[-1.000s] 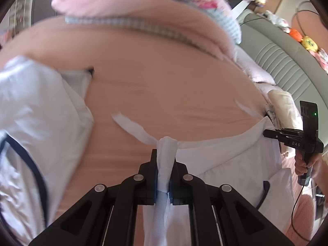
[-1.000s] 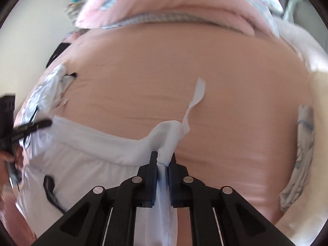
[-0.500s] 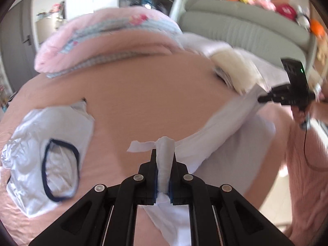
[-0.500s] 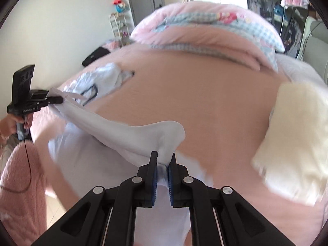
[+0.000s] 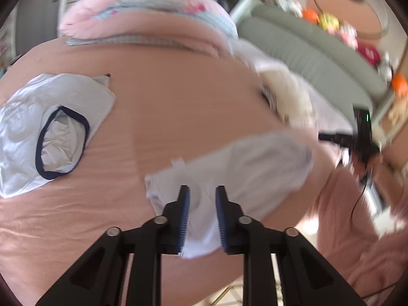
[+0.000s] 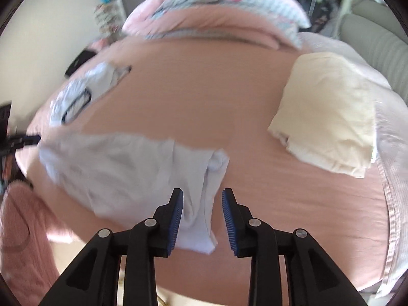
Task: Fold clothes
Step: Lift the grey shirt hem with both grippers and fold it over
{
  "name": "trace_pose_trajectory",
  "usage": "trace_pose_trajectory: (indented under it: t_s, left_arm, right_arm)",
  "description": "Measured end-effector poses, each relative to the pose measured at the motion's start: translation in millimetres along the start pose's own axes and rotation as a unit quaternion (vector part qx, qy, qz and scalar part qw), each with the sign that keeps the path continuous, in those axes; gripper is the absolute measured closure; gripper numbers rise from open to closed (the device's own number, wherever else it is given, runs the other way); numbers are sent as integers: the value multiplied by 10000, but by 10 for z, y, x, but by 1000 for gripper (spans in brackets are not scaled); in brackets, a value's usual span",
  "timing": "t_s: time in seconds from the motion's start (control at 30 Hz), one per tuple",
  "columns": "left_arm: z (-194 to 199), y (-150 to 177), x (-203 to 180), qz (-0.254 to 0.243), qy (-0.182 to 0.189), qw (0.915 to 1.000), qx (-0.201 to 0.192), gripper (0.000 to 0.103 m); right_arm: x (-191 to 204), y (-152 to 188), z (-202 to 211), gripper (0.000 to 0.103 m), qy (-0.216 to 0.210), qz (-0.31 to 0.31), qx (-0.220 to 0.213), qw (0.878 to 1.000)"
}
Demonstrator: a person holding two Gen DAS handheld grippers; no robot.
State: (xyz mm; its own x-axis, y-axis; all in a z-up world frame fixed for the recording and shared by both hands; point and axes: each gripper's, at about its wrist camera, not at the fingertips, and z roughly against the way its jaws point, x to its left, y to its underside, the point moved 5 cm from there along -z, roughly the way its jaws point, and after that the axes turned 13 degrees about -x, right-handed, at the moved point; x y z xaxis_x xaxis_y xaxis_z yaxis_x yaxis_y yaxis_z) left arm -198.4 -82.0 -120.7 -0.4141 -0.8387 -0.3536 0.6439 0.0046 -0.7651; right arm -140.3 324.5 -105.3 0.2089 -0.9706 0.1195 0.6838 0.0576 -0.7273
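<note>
A white garment (image 5: 229, 168) (image 6: 122, 165) lies folded over near the front edge of the pink bed (image 5: 178, 97) (image 6: 204, 91). My left gripper (image 5: 202, 196) hangs just above its left end, jaws opening, with cloth seen between the pads but not pressed. My right gripper (image 6: 202, 199) is over the garment's right end, jaws opening too, and the cloth there falls free between the blue pads. The right gripper (image 5: 357, 140) also shows at the right of the left wrist view; the left gripper (image 6: 23, 140) pokes in at the left edge of the right wrist view.
A white top with a dark blue neckline (image 5: 51, 132) (image 6: 79, 94) lies at the bed's left. A folded cream cloth (image 6: 329, 117) sits to the right. Pink bedding (image 5: 142, 12) is piled at the back, a grey sofa (image 5: 306, 51) beyond. A pink sleeve (image 6: 20, 229) is at lower left.
Both grippers, earlier shut on the garment's ends, pulled it toward the bed's front edge and opened. The garment has dropped from the pads onto the bed.
</note>
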Motion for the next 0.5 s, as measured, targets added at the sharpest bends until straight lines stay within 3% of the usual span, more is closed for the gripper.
trace_pose_trajectory:
  t_s: [0.03,0.1,0.2,0.33,0.5]
  left_arm:
    - [-56,-40,7,94,-24,9999,-70,66]
    - [-288,-47,-5,75,-259,9996,75,64]
    - [-732,179,-21,-16,-606,9942,892,64]
    - [-830,438,-168,-460,-332,9855,1600,64]
    - [-568,601,-366,-693,611,9708,2213,64]
  right_arm:
    - [67,-60,-52,63,-79,-86,-63,9999]
    - [212,-166,-178,58,-202,-193,-155,9995]
    - [472,-88,-644,58,70,229,307,9992]
    - [615,149,-961,58,-31,494,1042,9933]
    - [691,404,-636,57,-456,1428,1413,9785]
